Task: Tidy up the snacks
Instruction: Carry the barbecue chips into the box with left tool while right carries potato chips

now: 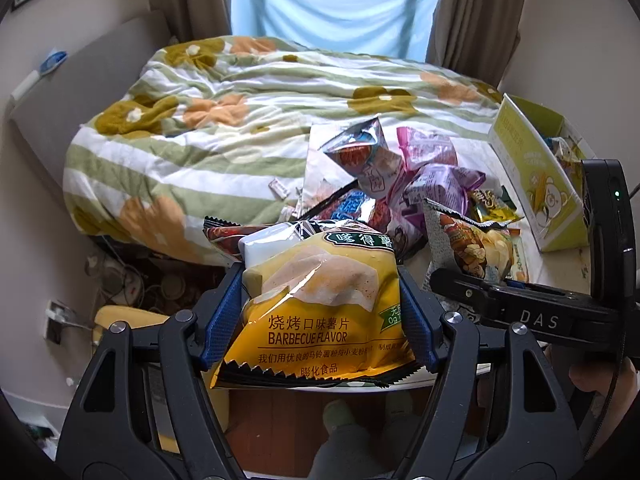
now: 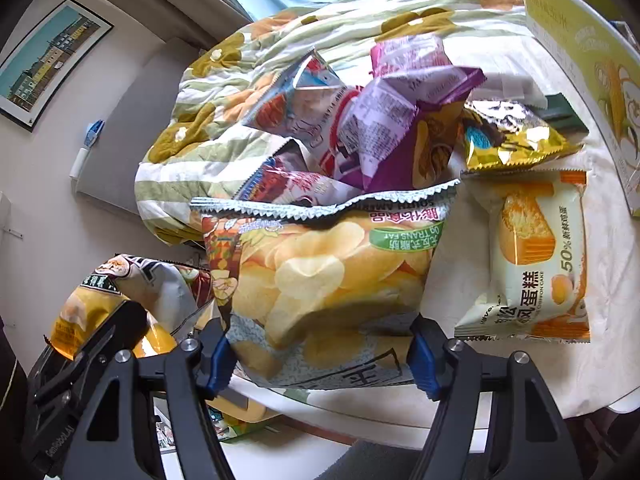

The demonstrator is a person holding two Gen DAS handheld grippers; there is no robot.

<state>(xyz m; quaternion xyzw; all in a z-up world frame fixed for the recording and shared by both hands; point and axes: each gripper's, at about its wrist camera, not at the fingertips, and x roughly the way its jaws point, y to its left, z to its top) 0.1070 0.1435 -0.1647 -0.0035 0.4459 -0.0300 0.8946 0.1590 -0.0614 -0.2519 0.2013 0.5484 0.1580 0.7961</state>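
1. Left gripper [image 1: 320,312]: blue ribbed pads clamped on both sides of the yellow barbecue chip bag [image 1: 320,308], glossy, puffed, zigzag-edged, held above the table edge.
2. Right gripper [image 2: 322,354]: pads pressed on the potato-chip bag [image 2: 320,280], crinkly, serrated seam, at the table's [image 2: 460,292] near edge.
3. Chiffon cake packet [image 2: 532,256] flat beside it; a loose heap of foil snack packets [image 2: 360,120] behind.

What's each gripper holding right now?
Left gripper: closed on the yellow barbecue chip bag.
Right gripper: closed on the potato chip bag.
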